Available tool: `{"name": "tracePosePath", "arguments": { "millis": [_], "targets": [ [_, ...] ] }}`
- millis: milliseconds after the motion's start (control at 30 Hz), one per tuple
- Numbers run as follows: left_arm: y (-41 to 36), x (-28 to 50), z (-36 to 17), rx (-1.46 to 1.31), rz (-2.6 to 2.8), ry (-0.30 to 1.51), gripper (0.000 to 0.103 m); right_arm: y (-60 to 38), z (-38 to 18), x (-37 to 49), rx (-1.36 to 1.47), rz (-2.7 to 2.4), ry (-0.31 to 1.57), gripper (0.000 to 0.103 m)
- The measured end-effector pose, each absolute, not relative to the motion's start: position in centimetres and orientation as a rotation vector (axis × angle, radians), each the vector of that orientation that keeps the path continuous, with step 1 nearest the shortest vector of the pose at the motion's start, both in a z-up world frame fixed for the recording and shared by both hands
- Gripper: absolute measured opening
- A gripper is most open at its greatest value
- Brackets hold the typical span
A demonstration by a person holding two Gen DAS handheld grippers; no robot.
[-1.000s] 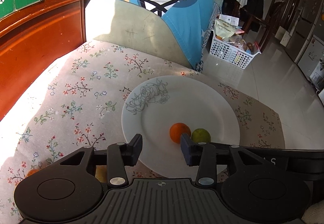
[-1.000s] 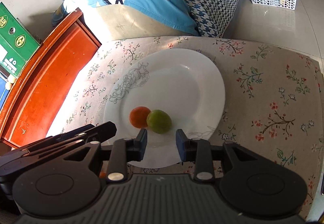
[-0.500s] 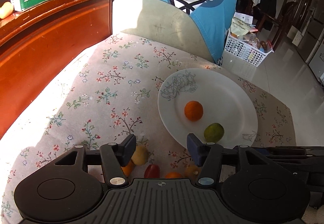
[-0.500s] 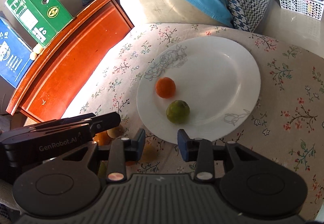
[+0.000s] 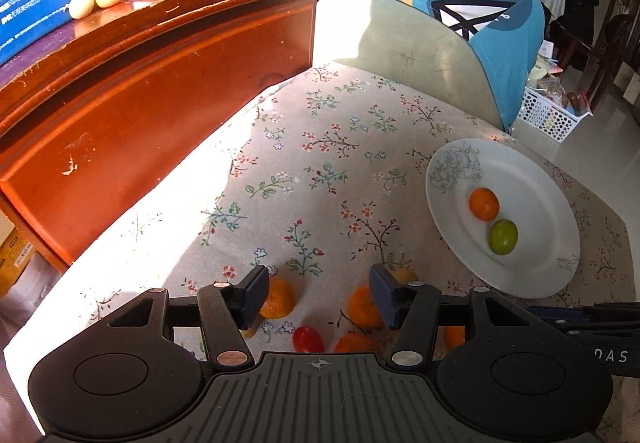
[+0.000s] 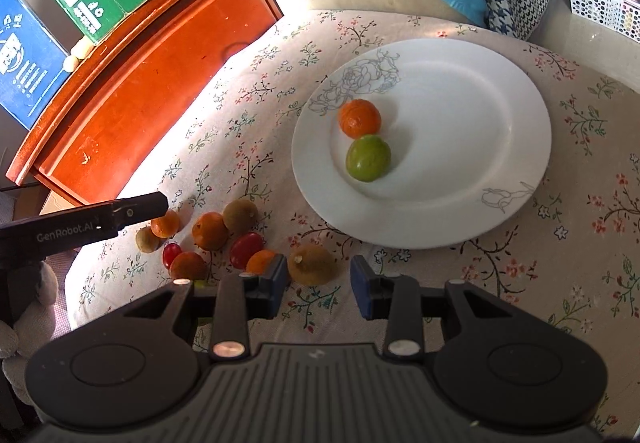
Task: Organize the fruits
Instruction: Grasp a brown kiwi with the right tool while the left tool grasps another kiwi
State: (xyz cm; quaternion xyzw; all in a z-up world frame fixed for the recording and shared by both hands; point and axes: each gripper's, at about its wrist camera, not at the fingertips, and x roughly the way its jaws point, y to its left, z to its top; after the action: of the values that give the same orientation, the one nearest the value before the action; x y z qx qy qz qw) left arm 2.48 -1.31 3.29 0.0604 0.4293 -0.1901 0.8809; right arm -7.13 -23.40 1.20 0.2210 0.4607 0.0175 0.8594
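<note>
Two fruits, an orange mandarin and a green one, sit touching on the white plate right of centre. Lower left, loose small fruits cluster on the floral cloth. Right gripper gapes empty around a brownish fruit; left gripper spreads wide, empty, over that cluster.

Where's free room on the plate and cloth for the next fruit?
The white floral-rimmed plate is bare across its right half, beyond the orange mandarin and green round fruit. The floral tablecloth is bare between the red wooden cabinet and the plate. Crowded: the loose fruit cluster at the near-left edge, by both grippers.
</note>
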Motion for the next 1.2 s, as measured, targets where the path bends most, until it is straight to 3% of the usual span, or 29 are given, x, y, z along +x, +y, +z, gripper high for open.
{"name": "tracePosePath", "arguments": {
  "millis": [367,733,1000,1200],
  "targets": [
    [3.0,2.7,1.7,0.123,-0.303,0.934,0.053,-22.3,0.6,-6.6,0.446,0.026,0.998,0.04],
    [2.7,2.9,-0.6,0.137,-0.307,0.961,0.053,-21.9,0.1,-6.3,0.423,0.025,1.011,0.043],
    [2.0,3.0,-1.4,0.155,-0.312,0.938,0.036,-21.4,0.1,-6.5,0.384,0.034,0.998,0.043],
    [2.0,3.0,-1.3,0.144,-0.31,0.937,0.032,-21.5,0.2,-6.5,0.387,0.039,0.996,0.042]
  ]
}}
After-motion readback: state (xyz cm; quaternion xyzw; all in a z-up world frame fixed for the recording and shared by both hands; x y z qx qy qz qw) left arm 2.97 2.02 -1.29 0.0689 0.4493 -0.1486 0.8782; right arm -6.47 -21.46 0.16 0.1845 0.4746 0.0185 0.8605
